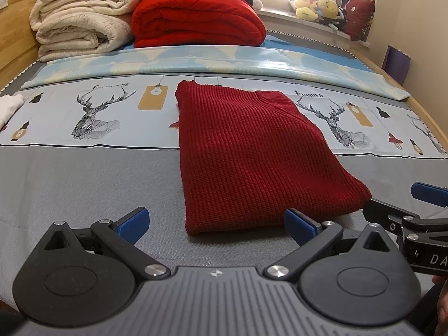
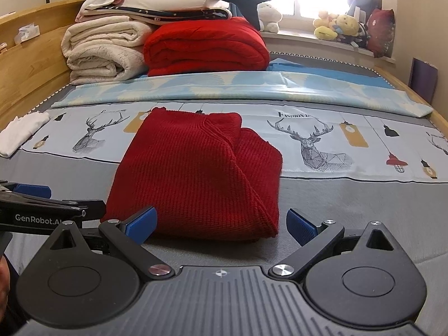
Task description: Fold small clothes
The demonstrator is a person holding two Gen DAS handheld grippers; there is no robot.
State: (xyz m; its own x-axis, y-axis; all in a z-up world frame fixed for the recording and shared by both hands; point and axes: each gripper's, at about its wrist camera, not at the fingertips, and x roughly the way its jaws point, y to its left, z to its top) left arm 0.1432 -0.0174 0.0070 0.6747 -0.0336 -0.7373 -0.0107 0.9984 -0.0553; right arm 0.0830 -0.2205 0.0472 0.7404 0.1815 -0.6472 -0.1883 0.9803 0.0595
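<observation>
A dark red knitted garment (image 1: 246, 156) lies folded into a long strip on the bed, its near edge just ahead of both grippers; it also shows in the right wrist view as the knit (image 2: 193, 176), with a flap folded over on its right side. My left gripper (image 1: 217, 225) stands open at the garment's near left corner, nothing between its blue pads. My right gripper (image 2: 222, 225) is open too, its fingers straddling the near right corner without touching. The right gripper's tip (image 1: 428, 193) shows at the right edge of the left wrist view.
The bed sheet (image 1: 84, 173) is grey near me, with a deer print band farther off. A white garment (image 2: 22, 133) lies at the left. Folded cream blankets (image 1: 81, 25) and a red blanket (image 1: 196, 19) are stacked at the back. Plush toys (image 2: 338, 26) sit on the windowsill.
</observation>
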